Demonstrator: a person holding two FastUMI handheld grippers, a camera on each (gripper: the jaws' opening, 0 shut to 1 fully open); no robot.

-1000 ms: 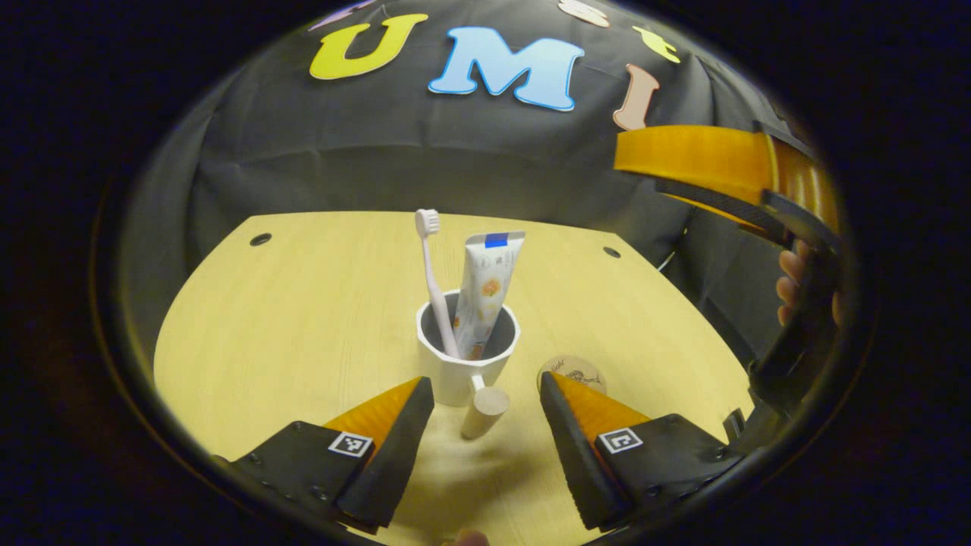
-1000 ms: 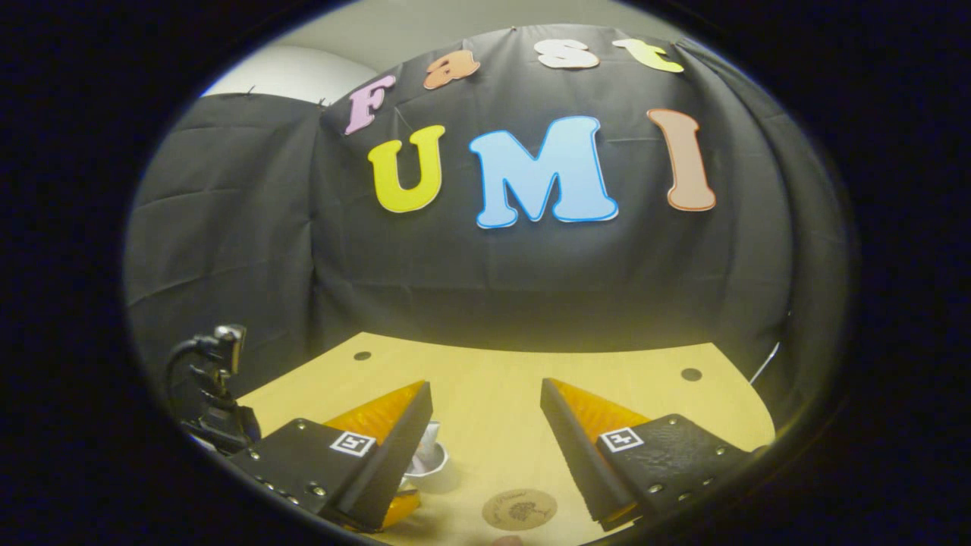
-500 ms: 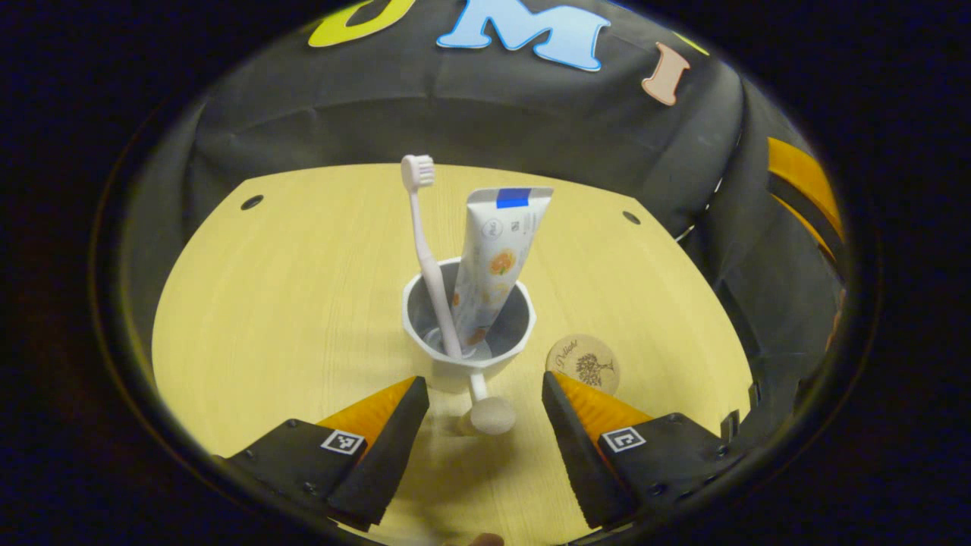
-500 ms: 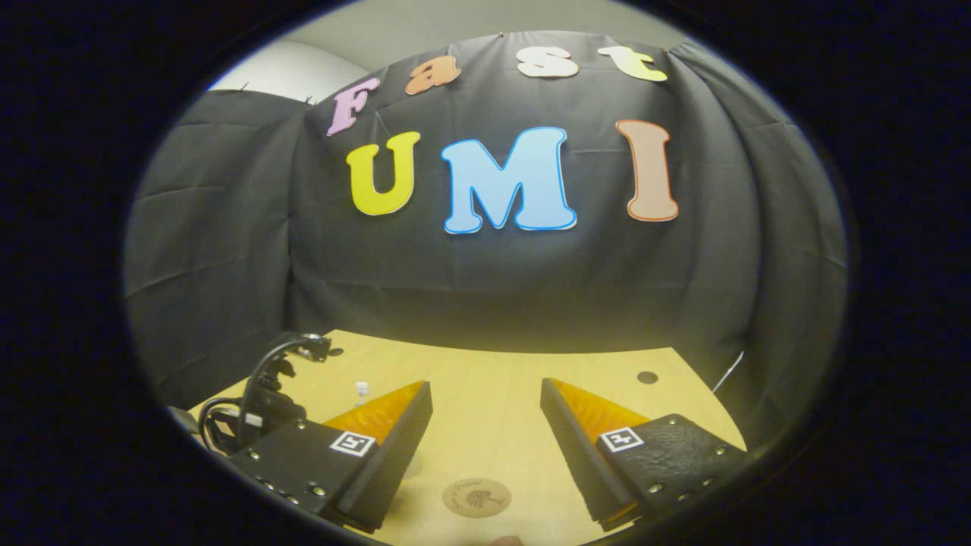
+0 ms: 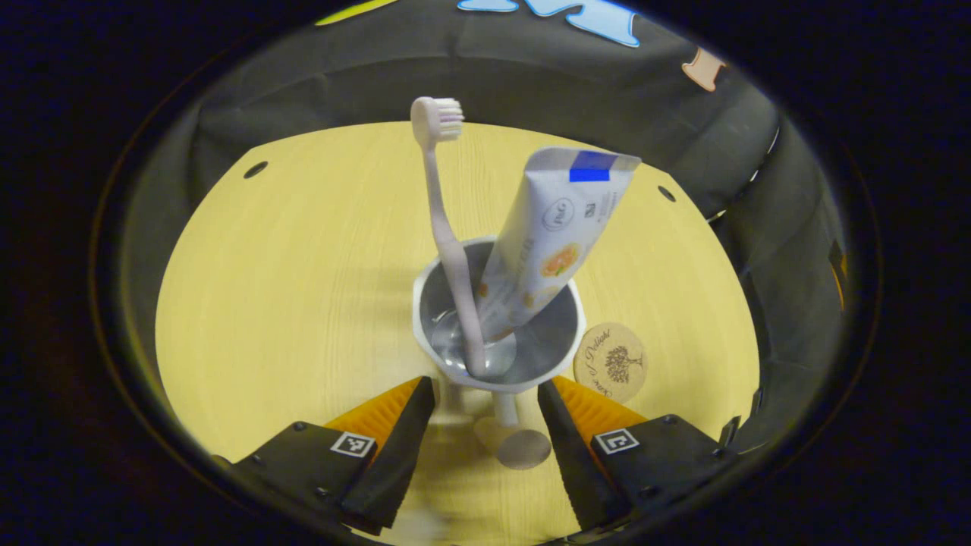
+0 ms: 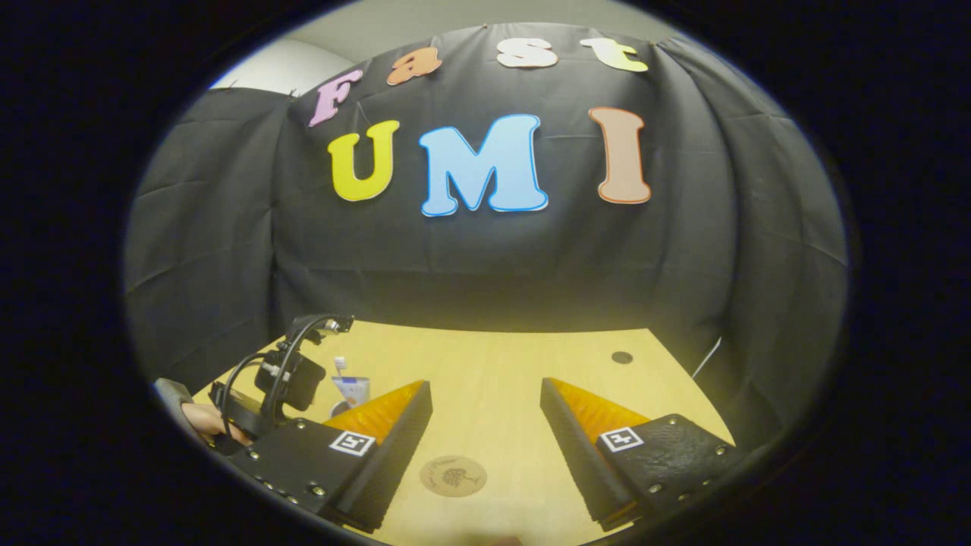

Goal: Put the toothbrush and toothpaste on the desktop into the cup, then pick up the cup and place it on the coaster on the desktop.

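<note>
Left gripper view: the left gripper [image 5: 484, 394] has its jaws wide, one on each side of the cup's handle [image 5: 514, 436], not pressing it. The cup [image 5: 546, 353] stands on the desk [image 5: 303, 288], holding the toothbrush [image 5: 447, 227] and toothpaste [image 5: 550, 235]. The coaster [image 5: 611, 362] lies just beside it. Right gripper view: the right gripper [image 6: 485, 398] hangs wide open above the coaster [image 6: 453, 476].

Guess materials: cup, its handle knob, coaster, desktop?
Cup: likely glazed ceramic or glossy plastic; smooth white wall, sheen inside.
Handle knob: looks like pale unfinished wood, matte.
Coaster: probably cork or wood; tan matte disc with dark printed tree.
Desktop: light wood-grain laminate or veneer; fine straight grain lines.
</note>
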